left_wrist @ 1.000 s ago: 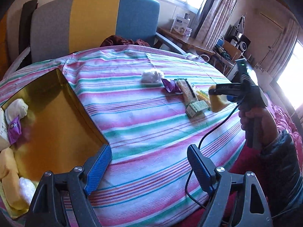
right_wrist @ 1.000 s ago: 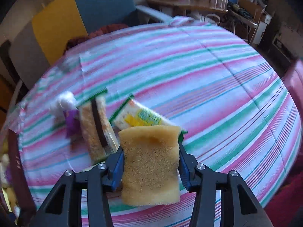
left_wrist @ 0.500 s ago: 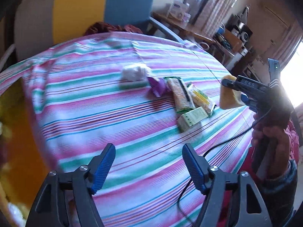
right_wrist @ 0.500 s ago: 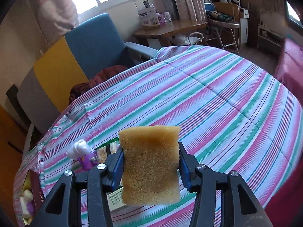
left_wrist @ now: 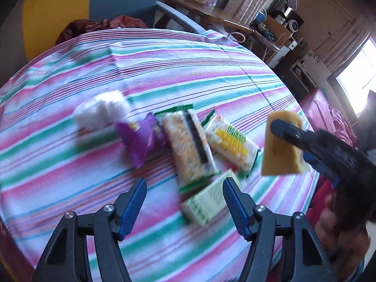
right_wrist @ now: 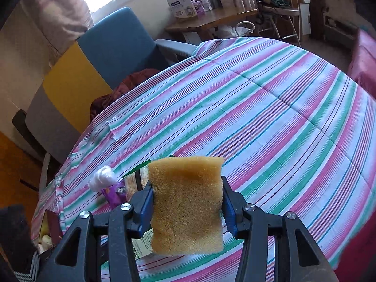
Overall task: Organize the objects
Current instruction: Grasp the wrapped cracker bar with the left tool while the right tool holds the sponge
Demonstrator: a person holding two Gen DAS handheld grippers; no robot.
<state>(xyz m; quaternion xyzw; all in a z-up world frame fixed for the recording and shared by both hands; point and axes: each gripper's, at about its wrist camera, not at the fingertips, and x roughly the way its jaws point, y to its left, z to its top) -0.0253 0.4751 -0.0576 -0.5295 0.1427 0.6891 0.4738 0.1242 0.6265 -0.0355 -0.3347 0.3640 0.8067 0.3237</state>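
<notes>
My right gripper (right_wrist: 186,201) is shut on a yellow sponge (right_wrist: 186,204) and holds it above the striped table; the sponge also shows in the left wrist view (left_wrist: 280,150). My left gripper (left_wrist: 184,199) is open and empty, low over a pale green small box (left_wrist: 208,202). Beyond it lie a long cracker packet (left_wrist: 190,150), a yellow-green snack packet (left_wrist: 231,144), a purple wrapper (left_wrist: 138,138) and a white wad (left_wrist: 101,112). The right wrist view shows the wad (right_wrist: 103,178) and the purple wrapper (right_wrist: 115,192) left of the sponge.
The round table wears a striped cloth (left_wrist: 188,70). A grey, yellow and blue armchair (right_wrist: 94,70) stands behind it. A box with pale items (right_wrist: 47,230) sits at the table's left edge. A wooden desk (right_wrist: 206,18) and a red sofa (left_wrist: 329,117) lie beyond.
My left gripper has swung right and forward, from the golden box to over the packets. My right gripper has lifted the sponge higher above the table.
</notes>
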